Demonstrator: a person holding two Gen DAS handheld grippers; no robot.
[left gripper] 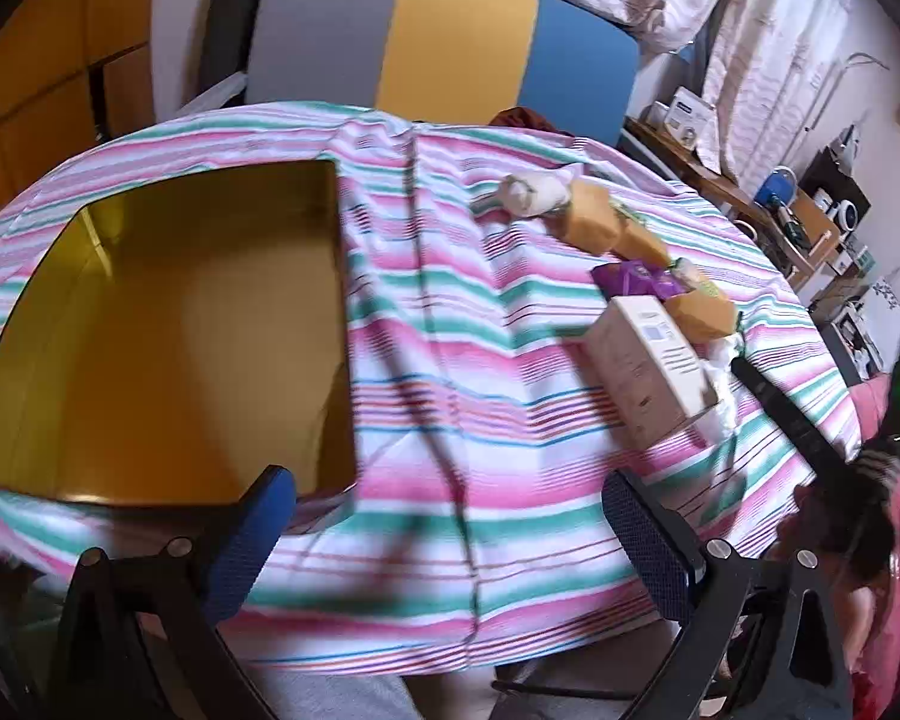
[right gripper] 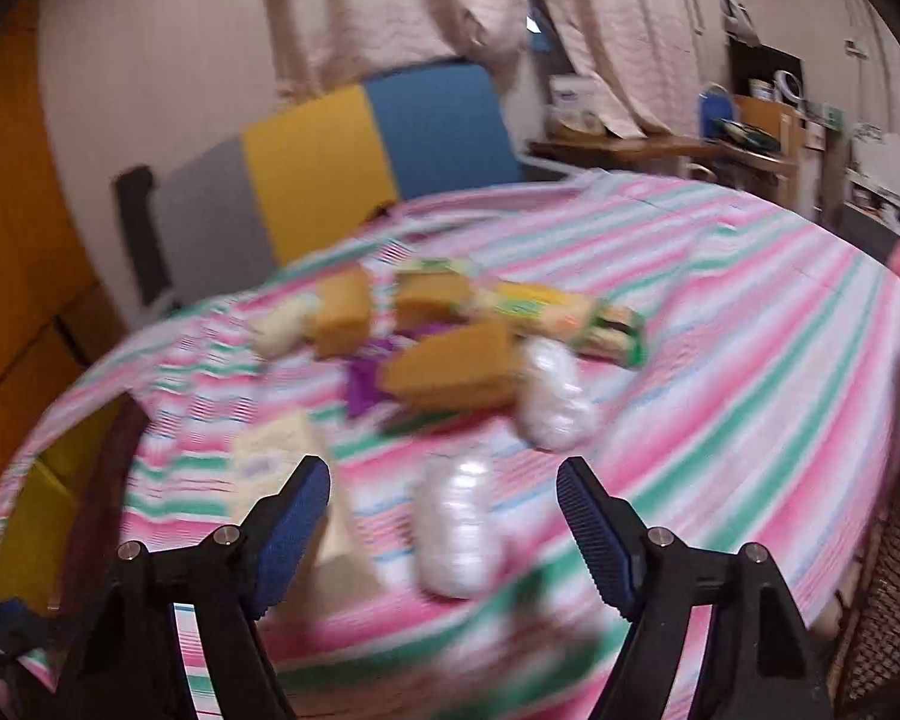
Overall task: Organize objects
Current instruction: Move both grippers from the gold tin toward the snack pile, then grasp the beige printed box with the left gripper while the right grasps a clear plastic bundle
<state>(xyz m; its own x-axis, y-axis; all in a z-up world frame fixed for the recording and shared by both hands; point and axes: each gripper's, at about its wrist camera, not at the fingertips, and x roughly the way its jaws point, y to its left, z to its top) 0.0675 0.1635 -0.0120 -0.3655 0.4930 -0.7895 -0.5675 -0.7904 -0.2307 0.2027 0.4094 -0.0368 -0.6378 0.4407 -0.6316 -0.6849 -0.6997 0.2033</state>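
Right gripper (right gripper: 444, 510), fingers apart and empty, nearer than the open left gripper (left gripper: 450, 516) to the white plastic-wrapped roll (right gripper: 457, 525) lying on the striped surface (right gripper: 750, 372), long axis pointing away between them.

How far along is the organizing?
Done: nothing, the gold box is empty. In hand: nothing; right gripper has jaws apart around a white wrapped bundle, not pressing. Left: sponges, cream carton and the rest on the striped cloth.
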